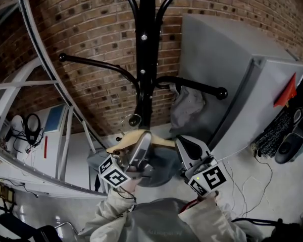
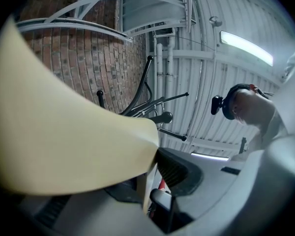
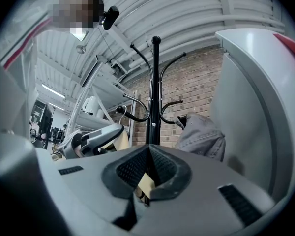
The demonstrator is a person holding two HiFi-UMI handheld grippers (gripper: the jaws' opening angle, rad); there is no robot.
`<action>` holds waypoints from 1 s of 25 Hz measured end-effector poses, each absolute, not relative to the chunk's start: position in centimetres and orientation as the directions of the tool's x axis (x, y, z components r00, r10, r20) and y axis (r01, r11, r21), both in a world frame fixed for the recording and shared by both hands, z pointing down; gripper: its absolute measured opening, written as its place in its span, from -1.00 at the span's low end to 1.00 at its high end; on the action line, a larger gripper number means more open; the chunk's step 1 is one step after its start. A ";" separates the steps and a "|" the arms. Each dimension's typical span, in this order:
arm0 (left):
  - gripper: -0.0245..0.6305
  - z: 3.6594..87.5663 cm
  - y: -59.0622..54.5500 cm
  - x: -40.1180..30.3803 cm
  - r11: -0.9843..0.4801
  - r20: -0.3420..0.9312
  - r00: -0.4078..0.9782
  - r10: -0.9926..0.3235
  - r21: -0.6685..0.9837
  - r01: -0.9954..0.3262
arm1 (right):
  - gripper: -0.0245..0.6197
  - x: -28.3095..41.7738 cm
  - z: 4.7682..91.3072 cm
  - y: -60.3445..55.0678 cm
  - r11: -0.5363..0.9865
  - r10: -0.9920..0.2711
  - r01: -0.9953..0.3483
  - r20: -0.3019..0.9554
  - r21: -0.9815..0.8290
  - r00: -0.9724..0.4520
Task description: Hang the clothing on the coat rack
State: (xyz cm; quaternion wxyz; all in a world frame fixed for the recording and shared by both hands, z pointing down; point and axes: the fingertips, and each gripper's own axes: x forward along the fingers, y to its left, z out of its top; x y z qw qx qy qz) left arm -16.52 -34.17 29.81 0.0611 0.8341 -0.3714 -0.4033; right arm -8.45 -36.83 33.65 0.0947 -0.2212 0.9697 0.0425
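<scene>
The grey cabinet (image 1: 217,69) fills 2 o'clock in the head view. It is the only thing here that could serve as a container, and only its outer sides show, so nothing in it is in view. The black coat rack (image 1: 145,44) stands at 12 o'clock against the brick wall. One bare arm (image 1: 96,64) reaches out to 10 o'clock, and a grey garment (image 1: 188,107) is bunched at 3 o'clock of the pole, by the root of the right arm. Grey cloth (image 1: 159,221) lies at 6 o'clock between the person's sleeves. It is probably the clothing to be hung, though whether it drapes from the hanger cannot be made out. The pale wooden hanger (image 2: 64,132) sits just below centre, under the pole and apart from every arm. The left claw (image 1: 143,142) is clamped on the hanger's broad shoulder. The right claw (image 1: 184,146), at 5 o'clock, has its jaws nearly together on a thin cream edge of the same hanger. The step in hand looks like the carry to the rack. To do it well, both claws should rise together so the hanger stays level. They should steer toward the bare arm at 10 o'clock, not the crowded side, and neither grip should loosen until the hanger bears on the arm.
</scene>
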 end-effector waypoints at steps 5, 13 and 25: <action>-0.62 30.1 -34.9 -16.6 -0.718 -0.624 0.403 -0.669 0.405 -0.566 | -0.86 -8.6 34.1 -37.5 0.898 -0.426 -0.440 -0.190 0.032 -0.884; -0.61 31.4 -35.9 -17.1 -0.712 -0.615 0.396 -0.682 0.434 -0.552 | -0.86 -9.1 35.6 -38.2 0.896 -0.436 -0.443 -0.151 0.015 -0.887; -0.61 32.0 -37.6 -17.4 -0.712 -0.612 0.394 -0.686 0.453 -0.536 | -0.86 -9.5 36.2 -39.6 0.896 -0.439 -0.443 -0.126 0.005 -0.889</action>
